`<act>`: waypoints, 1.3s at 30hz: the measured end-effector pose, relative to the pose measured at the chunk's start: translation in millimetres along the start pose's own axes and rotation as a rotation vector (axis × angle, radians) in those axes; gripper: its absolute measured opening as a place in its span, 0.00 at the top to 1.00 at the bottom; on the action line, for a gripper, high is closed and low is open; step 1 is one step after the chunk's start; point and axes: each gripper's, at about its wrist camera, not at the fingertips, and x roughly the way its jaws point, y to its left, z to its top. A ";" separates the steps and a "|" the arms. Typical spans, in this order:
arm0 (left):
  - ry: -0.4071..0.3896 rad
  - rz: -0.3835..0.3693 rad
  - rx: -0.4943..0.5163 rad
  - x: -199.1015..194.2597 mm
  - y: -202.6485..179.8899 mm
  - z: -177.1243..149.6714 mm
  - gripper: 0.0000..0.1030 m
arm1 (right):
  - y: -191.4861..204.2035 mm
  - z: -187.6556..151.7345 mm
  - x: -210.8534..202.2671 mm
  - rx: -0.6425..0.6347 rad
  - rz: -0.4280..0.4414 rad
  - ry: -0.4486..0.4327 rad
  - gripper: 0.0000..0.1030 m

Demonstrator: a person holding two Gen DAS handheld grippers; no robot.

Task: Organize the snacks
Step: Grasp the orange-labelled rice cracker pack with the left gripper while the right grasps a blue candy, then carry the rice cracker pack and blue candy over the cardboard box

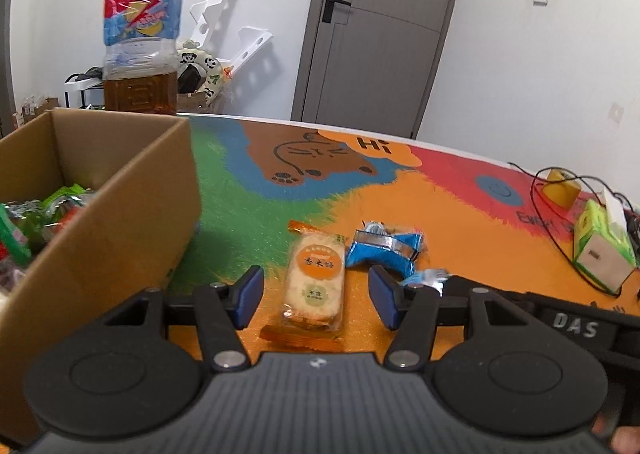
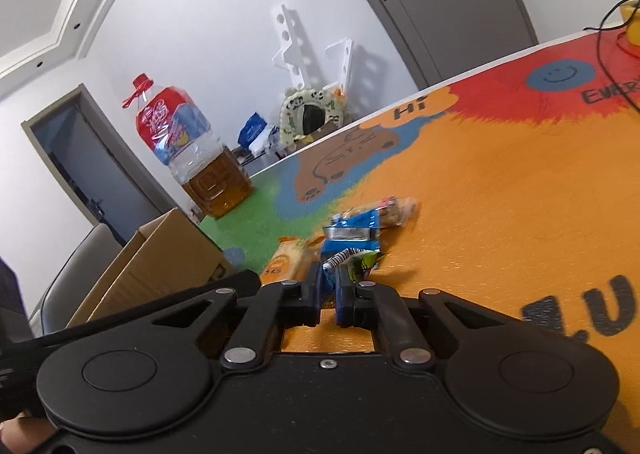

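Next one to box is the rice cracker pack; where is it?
In the left wrist view, the rice cracker pack lies on the orange mat between the open left hand-held gripper fingers, the blue snack packet right beside it.

"Hi" stands in an orange cloud on the colourful surface point(image 1: 400, 214), "DAS" is printed white on the black arm point(image 1: 576, 324), and the snack labels are unreadable.

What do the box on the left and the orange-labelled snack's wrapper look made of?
Box: brown corrugated cardboard by the look, matte, with a raw cut rim. Orange-labelled snack: clear glossy plastic film, probably; pale cracker shows through and crimped orange ends catch light.
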 end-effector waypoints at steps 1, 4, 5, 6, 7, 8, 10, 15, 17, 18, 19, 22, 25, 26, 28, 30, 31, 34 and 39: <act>-0.001 0.002 0.010 2.4 -1.5 -0.6 0.44 | -2.0 -0.3 -1.1 0.004 -0.014 -0.003 0.93; -0.006 0.033 0.032 8.2 -4.3 -3.6 0.44 | -7.5 0.0 -5.1 0.020 -0.030 -0.015 0.93; -0.002 0.039 0.039 10.9 -5.0 -4.3 0.44 | -8.9 0.0 -5.6 0.024 -0.033 -0.017 0.92; 0.003 0.038 0.038 13.5 -5.1 -5.0 0.44 | -10.0 0.3 -4.9 0.028 -0.039 -0.015 0.91; 0.012 0.036 0.032 16.0 -4.3 -5.4 0.44 | -10.9 0.6 -4.2 0.034 -0.048 -0.012 0.90; 0.021 0.040 0.028 18.9 -3.5 -6.1 0.44 | -11.7 1.0 -4.4 0.038 -0.067 -0.014 0.86; 0.035 0.043 0.030 23.3 -2.6 -7.8 0.45 | -10.9 0.8 -4.3 0.031 -0.082 -0.019 0.84; 0.049 0.044 0.023 27.2 0.3 -12.5 0.67 | -11.3 -2.2 2.8 0.033 -0.094 0.005 0.60; 0.051 0.027 0.011 24.0 1.7 -12.8 0.68 | -7.8 -3.8 5.7 0.008 -0.094 0.011 0.53; 0.045 0.024 0.014 21.3 1.6 -13.2 0.68 | -6.1 -4.3 6.3 -0.004 -0.100 0.013 0.52; 0.036 0.019 0.016 17.1 1.7 -13.9 0.68 | -4.8 -4.8 7.8 -0.013 -0.108 0.017 0.52; 0.025 -0.002 0.000 6.4 3.3 -14.1 0.68 | 0.5 -7.8 15.0 -0.046 -0.116 0.037 0.52; 0.018 -0.013 -0.019 -3.7 4.7 -14.5 0.68 | 4.0 -9.6 16.9 -0.073 -0.123 0.034 0.56; 0.017 -0.017 -0.026 -7.3 5.4 -14.2 0.68 | 5.4 -10.7 18.0 -0.087 -0.135 0.033 0.70; 0.010 -0.020 -0.038 -16.0 6.3 -13.1 0.68 | 4.9 -11.2 17.9 -0.089 -0.146 0.033 0.76; -0.005 -0.026 -0.044 -27.7 7.5 -11.0 0.68 | 3.7 -10.5 13.8 -0.069 -0.132 0.026 0.82; -0.016 -0.028 -0.045 -34.2 8.3 -9.8 0.68 | 3.7 -10.5 13.8 -0.069 -0.132 0.026 0.82; -0.053 -0.034 -0.052 -52.6 12.8 -5.3 0.68 | 14.8 -9.4 4.3 -0.081 -0.119 -0.003 0.82; -0.097 -0.042 -0.090 -74.3 27.1 4.5 0.68 | 32.0 -7.7 -1.7 -0.104 -0.109 -0.021 0.83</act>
